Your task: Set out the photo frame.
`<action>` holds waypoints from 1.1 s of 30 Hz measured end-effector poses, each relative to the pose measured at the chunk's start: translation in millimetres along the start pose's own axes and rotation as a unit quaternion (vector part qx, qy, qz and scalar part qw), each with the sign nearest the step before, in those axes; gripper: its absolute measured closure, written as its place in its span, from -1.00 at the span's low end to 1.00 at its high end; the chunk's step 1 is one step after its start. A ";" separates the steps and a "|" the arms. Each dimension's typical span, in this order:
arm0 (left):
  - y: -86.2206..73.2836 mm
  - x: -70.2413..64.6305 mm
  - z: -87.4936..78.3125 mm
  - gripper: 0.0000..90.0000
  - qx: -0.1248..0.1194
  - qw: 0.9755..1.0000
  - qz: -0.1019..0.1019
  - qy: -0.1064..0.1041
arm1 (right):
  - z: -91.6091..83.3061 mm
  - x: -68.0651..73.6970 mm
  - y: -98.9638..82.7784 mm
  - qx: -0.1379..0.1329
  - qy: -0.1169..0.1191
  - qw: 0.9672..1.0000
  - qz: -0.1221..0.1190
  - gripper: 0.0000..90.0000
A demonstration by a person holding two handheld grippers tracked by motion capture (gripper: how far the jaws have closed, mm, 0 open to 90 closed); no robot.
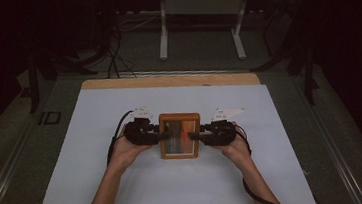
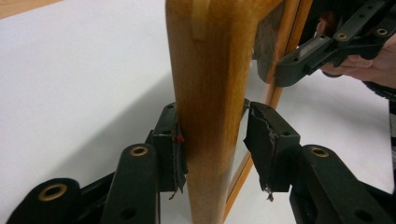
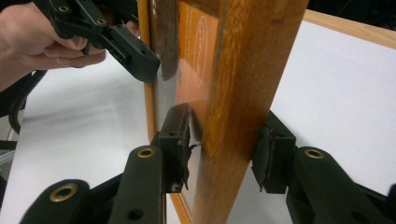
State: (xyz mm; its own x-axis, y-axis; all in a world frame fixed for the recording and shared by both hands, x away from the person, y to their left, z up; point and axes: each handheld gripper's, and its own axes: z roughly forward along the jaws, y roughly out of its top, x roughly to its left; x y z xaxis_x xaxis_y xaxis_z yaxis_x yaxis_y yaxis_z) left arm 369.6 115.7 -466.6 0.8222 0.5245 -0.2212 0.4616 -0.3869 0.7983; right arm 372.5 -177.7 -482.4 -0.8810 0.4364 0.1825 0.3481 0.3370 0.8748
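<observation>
A wooden picture frame with an orange panel inside lies mid-table on a white sheet, between two hands. My left gripper straddles its left rail. In the left gripper view one pad touches the wood, while the other stands a little off it, so the jaws are open. My right gripper is shut on the right rail. In the right gripper view its pads sit on either side of the rail. Each view also shows the other gripper across the frame.
The white sheet covers most of a wooden table, with bare sheet all around the frame. Beyond the far edge are a white desk stand, cables and a dark floor.
</observation>
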 end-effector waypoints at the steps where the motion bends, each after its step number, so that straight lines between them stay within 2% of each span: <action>1: 0.4 0.1 0.6 0.28 0.001 1.000 -0.001 0.003 | 0.4 -0.6 0.3 0.001 -0.002 1.000 0.001 0.34; 10: 1.5 3.8 4.6 0.25 0.001 1.000 -0.013 0.012 | 3.8 -7.2 1.4 0.004 -0.002 1.000 0.015 0.33; 22: 1.1 9.2 7.0 0.25 0.000 1.000 -0.025 0.011 | 7.5 -14.4 1.8 0.005 0.000 0.999 0.035 0.31; 30: 1.1 9.2 7.1 0.24 -0.001 1.000 -0.028 0.011 | 7.1 -13.6 3.7 0.015 -0.003 0.999 0.028 0.29; 33: 0.8 10.8 6.6 0.14 -0.005 0.999 -0.034 0.003 | 6.8 -13.1 4.3 0.016 -0.011 0.999 0.026 0.20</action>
State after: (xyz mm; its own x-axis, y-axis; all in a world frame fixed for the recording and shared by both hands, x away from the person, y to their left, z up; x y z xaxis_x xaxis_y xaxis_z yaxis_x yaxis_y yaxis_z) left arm 381.0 116.1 -472.0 0.7870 0.5536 -0.2722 0.5129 -0.3420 0.7874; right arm 387.7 -176.3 -484.1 -0.8548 0.4716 0.2165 0.4027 0.3399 0.8499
